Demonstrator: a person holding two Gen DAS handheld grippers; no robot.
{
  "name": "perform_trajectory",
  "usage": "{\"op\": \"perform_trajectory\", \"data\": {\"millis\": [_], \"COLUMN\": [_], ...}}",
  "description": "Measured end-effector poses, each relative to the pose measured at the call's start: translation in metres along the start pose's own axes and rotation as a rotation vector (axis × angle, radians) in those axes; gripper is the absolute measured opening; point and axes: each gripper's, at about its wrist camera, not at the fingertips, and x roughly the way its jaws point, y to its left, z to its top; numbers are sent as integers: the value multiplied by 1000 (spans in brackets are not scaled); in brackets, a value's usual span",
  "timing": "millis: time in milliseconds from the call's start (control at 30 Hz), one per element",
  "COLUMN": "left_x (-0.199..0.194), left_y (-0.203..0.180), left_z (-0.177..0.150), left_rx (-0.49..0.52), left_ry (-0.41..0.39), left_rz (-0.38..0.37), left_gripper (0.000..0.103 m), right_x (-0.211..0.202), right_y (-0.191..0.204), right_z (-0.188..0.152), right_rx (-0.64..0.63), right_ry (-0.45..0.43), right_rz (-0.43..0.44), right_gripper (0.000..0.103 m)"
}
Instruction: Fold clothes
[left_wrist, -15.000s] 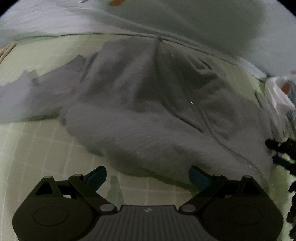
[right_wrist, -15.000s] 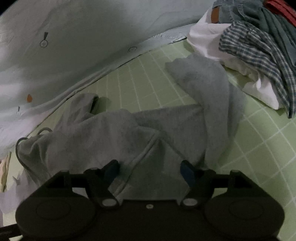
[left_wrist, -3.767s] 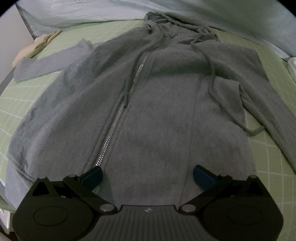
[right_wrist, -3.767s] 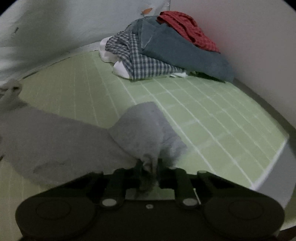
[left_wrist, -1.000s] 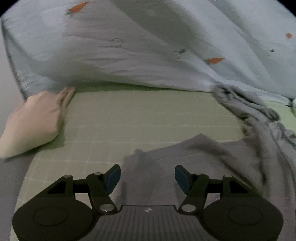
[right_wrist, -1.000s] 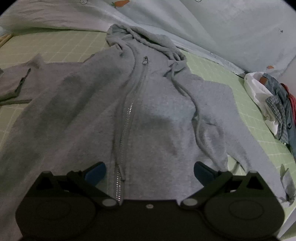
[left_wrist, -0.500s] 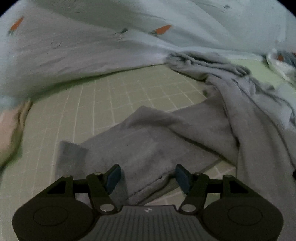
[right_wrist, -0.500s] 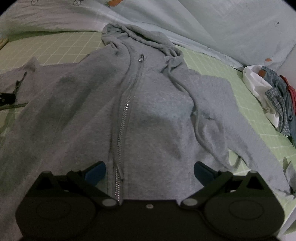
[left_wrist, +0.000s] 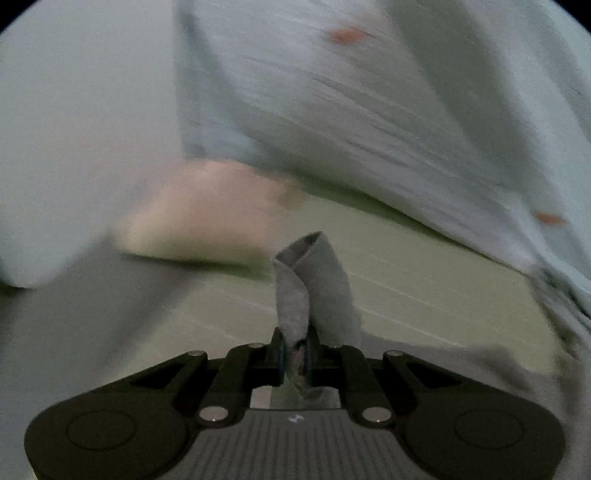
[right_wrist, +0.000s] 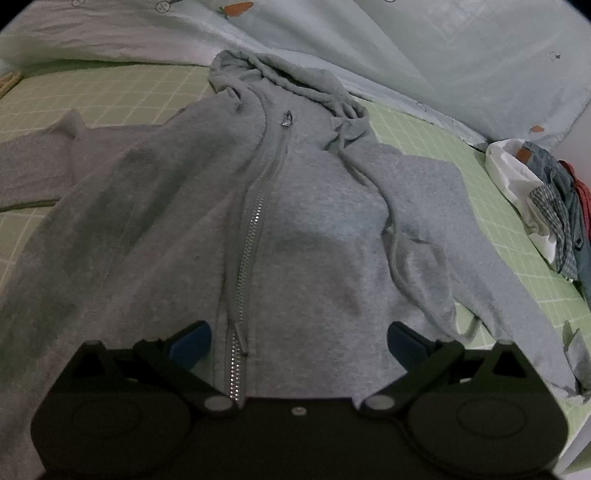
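A sleeve cuff (left_wrist: 314, 280) of the grey zip-up fleece hoodie (right_wrist: 295, 221) is being pinched upright in the closed left gripper (left_wrist: 294, 356); the hoodie's body is being overlooked, untouched, between the wide-open right gripper (right_wrist: 297, 341) fingers.

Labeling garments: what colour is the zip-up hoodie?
Plain grey hoodie with a silver zipper; clearest in the right wrist view.

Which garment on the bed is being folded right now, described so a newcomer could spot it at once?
On the green grid-patterned sheet, below the pale carrot-print duvet, a grey zip hoodie lies spread out front up. The left gripper pinches its sleeve cuff; the right gripper hangs open over its hem. Unlike the heaped clothes pile at the right, it is plain grey, with a silver zipper and drawcords.
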Motion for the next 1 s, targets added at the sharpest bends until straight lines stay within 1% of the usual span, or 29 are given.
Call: {"op": "perform_trajectory", "data": {"millis": [33,67,133,233,267,333,400,467,567,633,667,733,767,833,900,1000], "left_x": [-4,-8,-12,-18,-19,-22,-24,-28,-33,-36,-38,-41,-43,-52,-61,-73], "left_y": [19,36,66,99,109,131,142,134,121,113,108,100,96,84,67,29], "left_z": [3,5,7,9,11,15,19,14,7,2,0,-5,-8,-22,-37,-61], "left_rx": [-13,-24,-54,-17,-18,-71,-78,-71,-60,-52,-49,-41,-38,-45,-46,-26], "left_ry": [-23,-35,-45,-85,-94,-105,-121,-101,-70,-50,-39,-19,-9,38,91,181], "left_rz": [63,109,171,302,322,322,333,315,287,268,259,240,231,147,36,-187], "left_gripper": [11,11,10,10,10,10,11,11,20,35,40,58,60,61,62,63], "right_x": [-1,-1,-4,-11,-14,-19,-23,-25,-29,-32,-33,-36,-37,-36,-33,-23], "right_y": [1,1,2,3,3,2,1,-2,-7,-13,-17,-27,-33,-47,-61,-88], "right_z": [-1,-1,-3,-7,-8,-12,-16,-20,-24,-26,-26,-28,-29,-32,-35,-42], "right_rx": [0,-2,-7,-18,-22,-29,-34,-40,-40,-25,-14,9,22,47,73,128], "right_ry": [-1,-2,-1,-7,-11,-18,-24,-26,-36,-42,-47,-59,-65,-65,-62,-38], "right_rz": [0,0,4,6,7,12,18,29,51,60,60,51,44,19,-9,-39], "right_gripper": [103,103,103,103,103,103,103,103,103,103,103,103,103,103,103,103]}}
